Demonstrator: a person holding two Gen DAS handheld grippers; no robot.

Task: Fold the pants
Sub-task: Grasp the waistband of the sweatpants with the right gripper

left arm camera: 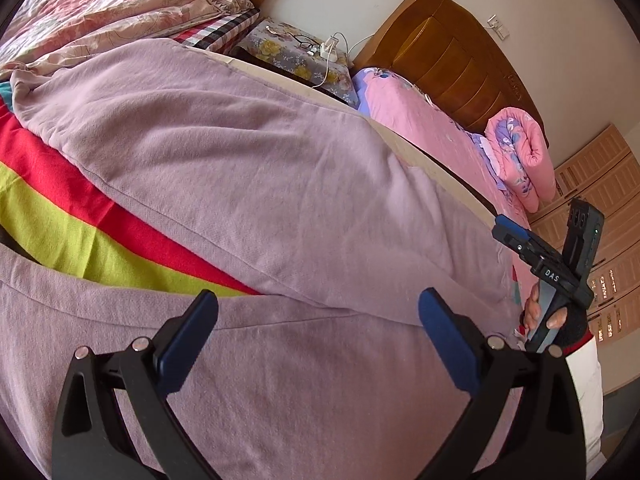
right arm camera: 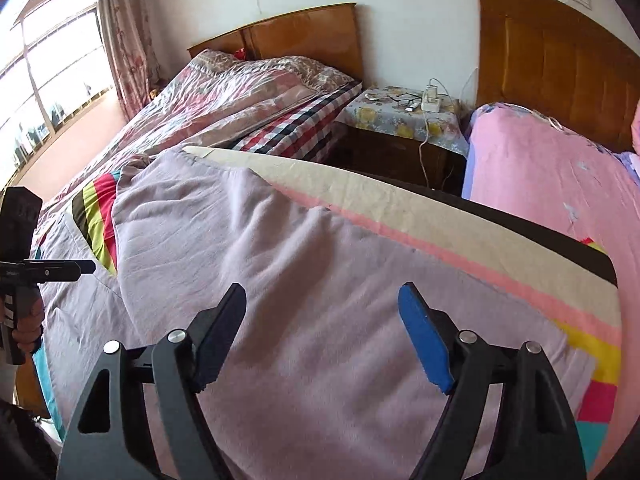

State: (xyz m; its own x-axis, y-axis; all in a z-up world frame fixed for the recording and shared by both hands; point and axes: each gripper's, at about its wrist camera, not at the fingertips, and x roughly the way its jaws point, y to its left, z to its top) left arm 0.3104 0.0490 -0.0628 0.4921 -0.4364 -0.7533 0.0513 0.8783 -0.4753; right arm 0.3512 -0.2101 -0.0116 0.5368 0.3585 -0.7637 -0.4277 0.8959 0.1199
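Lilac pants (left arm camera: pixel 260 168) lie spread on a striped cloth over a board, with the two legs parted and red and yellow-green stripes (left arm camera: pixel 80 216) showing between them. My left gripper (left arm camera: pixel 318 304) is open and empty just above the near leg. My right gripper (right arm camera: pixel 322 300) is open and empty above the pants (right arm camera: pixel 300 264) near the waist end. Each gripper shows in the other's view: the right one (left arm camera: pixel 516 236) at the right edge, the left one (right arm camera: pixel 86 267) at the left edge.
The striped cloth's beige and pink edge (right arm camera: pixel 400 208) runs along the far side. Behind are a bed with a floral quilt (right arm camera: pixel 240 92), a nightstand with a charger and glasses (right arm camera: pixel 404 114), and a pink bed (right arm camera: pixel 552 176) with a wooden headboard.
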